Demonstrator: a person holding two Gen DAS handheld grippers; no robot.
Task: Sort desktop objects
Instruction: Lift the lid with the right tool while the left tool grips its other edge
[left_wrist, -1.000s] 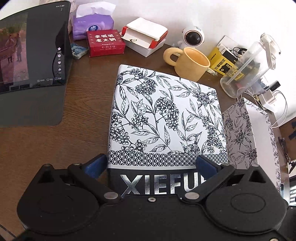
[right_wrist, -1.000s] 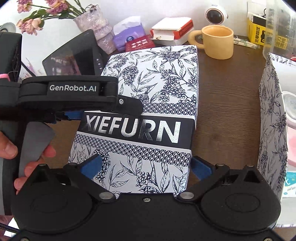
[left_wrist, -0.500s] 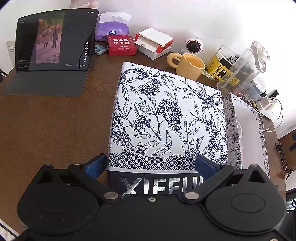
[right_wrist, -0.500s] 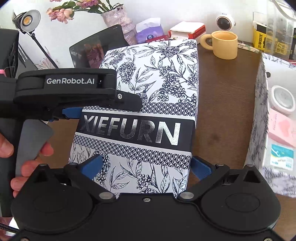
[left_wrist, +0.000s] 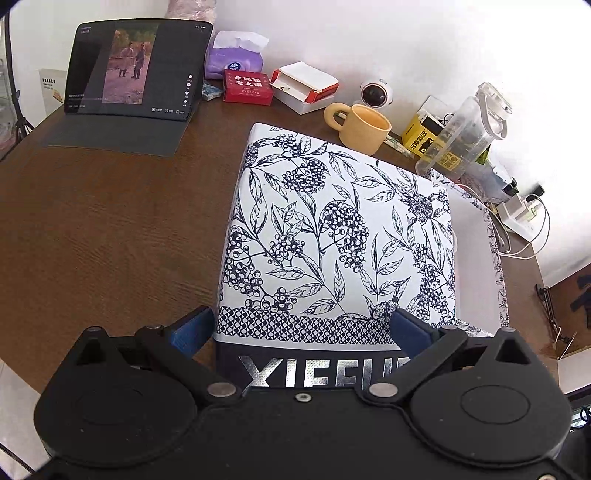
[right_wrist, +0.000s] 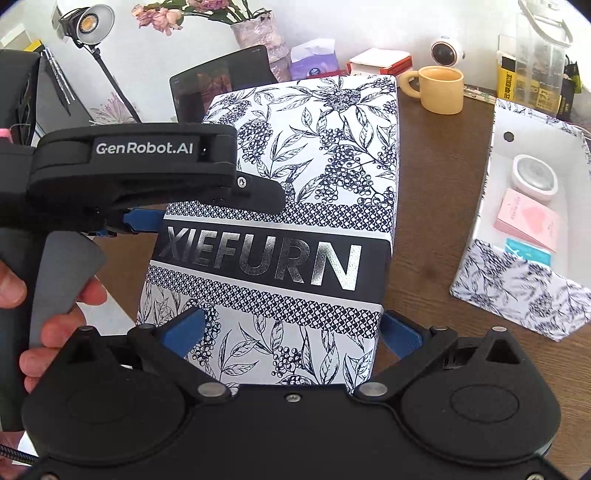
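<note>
Brown wooden desk (left_wrist: 110, 229) cluttered along far wall. My left gripper (left_wrist: 301, 328) and right gripper (right_wrist: 291, 328) both clamp floral box lid (right_wrist: 295, 177), held above desk. Open box base (right_wrist: 491, 206) sits right, holding small items. Yellow mug (left_wrist: 364, 127) far.

Two wrist fisheyes, both close over your patterned lid and facing the back wall

Your left wrist view looks steeply down from just above the lid (left_wrist: 332, 240), with the tablet (left_wrist: 136, 70) far left and the mug (left_wrist: 364, 127) beyond the lid's far edge; your right wrist view sits at the lid's (right_wrist: 295, 166) near end, looking along its length at a lower angle, and catches your left gripper (right_wrist: 155, 221) from the side plus the open box (right_wrist: 480, 206) on the right. Both views share the lid, the mug (right_wrist: 439, 88), the tablet (right_wrist: 218, 88) and the small round camera (right_wrist: 447, 51)
</note>
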